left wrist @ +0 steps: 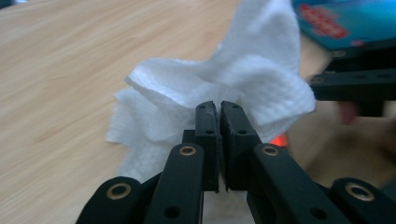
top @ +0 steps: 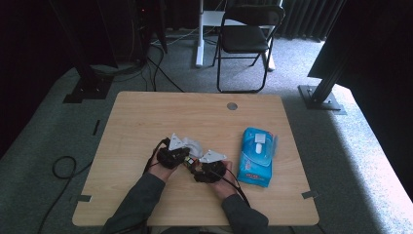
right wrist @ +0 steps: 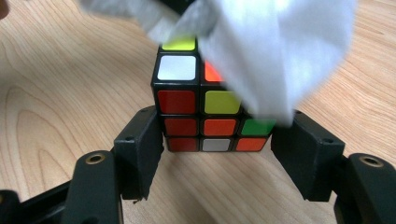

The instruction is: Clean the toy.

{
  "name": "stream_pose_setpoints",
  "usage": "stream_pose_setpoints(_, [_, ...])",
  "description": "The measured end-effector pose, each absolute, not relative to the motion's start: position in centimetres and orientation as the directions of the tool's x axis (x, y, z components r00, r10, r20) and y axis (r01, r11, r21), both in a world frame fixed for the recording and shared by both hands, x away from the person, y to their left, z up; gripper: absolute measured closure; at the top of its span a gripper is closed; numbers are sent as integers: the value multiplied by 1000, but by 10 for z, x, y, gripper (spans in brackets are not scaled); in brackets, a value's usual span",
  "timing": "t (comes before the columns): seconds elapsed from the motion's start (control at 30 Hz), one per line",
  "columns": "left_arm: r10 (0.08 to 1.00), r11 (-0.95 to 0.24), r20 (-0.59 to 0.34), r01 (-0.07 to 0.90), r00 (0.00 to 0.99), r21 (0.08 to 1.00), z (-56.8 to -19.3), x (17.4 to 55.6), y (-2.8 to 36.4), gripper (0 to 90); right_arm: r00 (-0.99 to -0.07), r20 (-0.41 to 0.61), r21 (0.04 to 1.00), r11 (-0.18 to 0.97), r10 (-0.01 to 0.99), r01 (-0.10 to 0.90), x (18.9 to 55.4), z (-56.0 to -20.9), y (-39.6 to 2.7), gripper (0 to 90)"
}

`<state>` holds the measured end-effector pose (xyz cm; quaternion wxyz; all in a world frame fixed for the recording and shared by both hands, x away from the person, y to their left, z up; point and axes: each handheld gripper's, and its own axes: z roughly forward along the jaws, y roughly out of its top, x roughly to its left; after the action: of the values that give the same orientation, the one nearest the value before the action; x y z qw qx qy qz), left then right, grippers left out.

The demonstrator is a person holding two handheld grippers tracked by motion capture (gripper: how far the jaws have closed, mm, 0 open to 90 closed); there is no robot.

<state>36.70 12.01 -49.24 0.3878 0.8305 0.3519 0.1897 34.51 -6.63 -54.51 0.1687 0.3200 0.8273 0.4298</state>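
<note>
Wiping looks like the step in hand: the left hand-held gripper [left wrist: 218,109] has its jaws pinched together on a crumpled white wipe [left wrist: 210,88], and the wipe is draped over the top and one side of a puzzle cube [right wrist: 205,100]. The right hand-held gripper [right wrist: 217,140] is clamped on the cube's lower layer, one jaw against each side, holding it steady on the tabletop [top: 146,117]. In the high view both sit near the middle of the tabletop, towards the near edge, the left one [top: 181,155] just beside the right [top: 203,171], with the cube [top: 189,162] between them. A blue pack of wipes [top: 256,156] lies flat to the right, close by.

Next, I judge, the wipe must be drawn across the uncovered faces while the right grip stays firm; reaching the lower faces would need the cube turned.
</note>
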Motion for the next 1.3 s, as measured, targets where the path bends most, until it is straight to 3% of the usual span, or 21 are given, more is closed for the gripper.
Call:
stream_pose_setpoints(0.33, [763, -435, 47, 458, 645, 775, -492, 378, 117, 870, -737, 2, 818, 423, 676, 390, 345, -545, -67, 343])
stream_pose_setpoints(0.77, [644, -489, 23, 388, 765, 781, -493, 360, 88, 869, -736, 3, 818, 422, 676, 390, 345, -545, -66, 343])
stream_pose_setpoints(0.87, [669, -486, 35, 400, 743, 777, -492, 362, 93, 871, -737, 5, 818, 420, 676, 392, 346, -545, -67, 342])
stream_pose_setpoints(1.17, [833, -341, -9, 525, 554, 780, -499, 381, 149, 876, -742, -17, 817, 437, 670, 375, 344, -545, -66, 342])
stream_pose_setpoints(1.3, [828, -342, -35, 553, 559, 760, -509, 379, 155, 876, -733, -50, 813, 453, 678, 364, 343, -545, -65, 315])
